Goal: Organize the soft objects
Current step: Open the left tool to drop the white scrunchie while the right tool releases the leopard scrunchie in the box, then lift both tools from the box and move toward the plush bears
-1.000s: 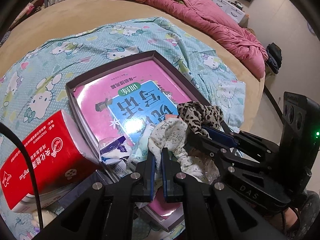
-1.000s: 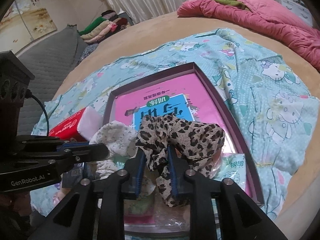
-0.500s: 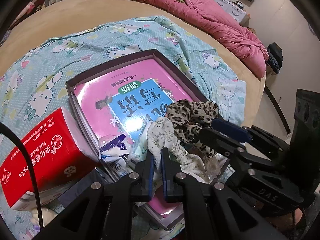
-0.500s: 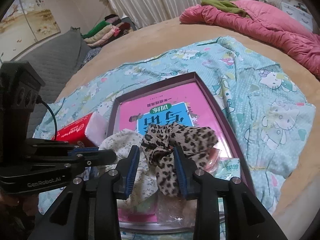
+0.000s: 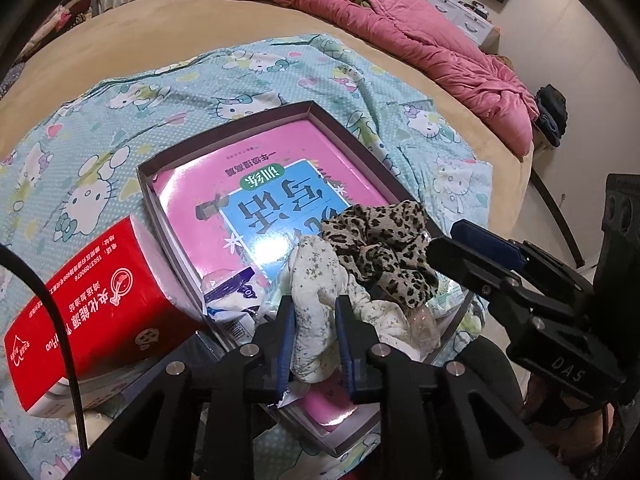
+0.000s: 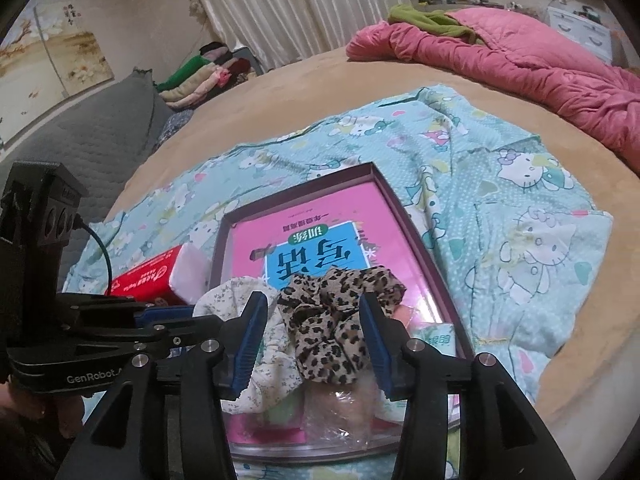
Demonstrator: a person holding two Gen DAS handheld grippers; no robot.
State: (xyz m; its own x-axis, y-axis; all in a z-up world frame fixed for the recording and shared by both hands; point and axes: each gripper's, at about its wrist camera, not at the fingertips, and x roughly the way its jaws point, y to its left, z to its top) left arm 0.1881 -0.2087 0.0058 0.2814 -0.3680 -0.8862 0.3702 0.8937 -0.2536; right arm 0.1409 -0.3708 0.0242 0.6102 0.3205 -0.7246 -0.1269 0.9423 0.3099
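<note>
A white flowered cloth (image 5: 316,272) and a leopard-print cloth (image 5: 384,240) lie bunched side by side at the near end of a shallow purple tray (image 5: 224,136), on top of a pink book (image 5: 240,184). My left gripper (image 5: 314,308) is opening, and the white cloth sits loosely between its blue pads. My right gripper (image 6: 313,304) is also opening and straddles the leopard cloth (image 6: 328,328), with gaps on both sides. The left wrist view shows the right gripper (image 5: 472,248) just right of the leopard cloth. From the right wrist, the left gripper (image 6: 168,314) appears beside the white cloth (image 6: 228,292).
A red tissue pack (image 5: 92,292) leans against the tray's left side. Small plastic packets (image 5: 232,292) lie in the tray's near end. The tray rests on a light-blue cartoon-cat sheet (image 5: 100,140) on a round tan bed. A pink quilt (image 5: 420,28) is heaped at the far edge.
My right gripper's jaws spread off the leopard cloth and lifted slightly, leaving it in the tray. My left gripper's jaws, pinched shut on the white cloth before, have parted.
</note>
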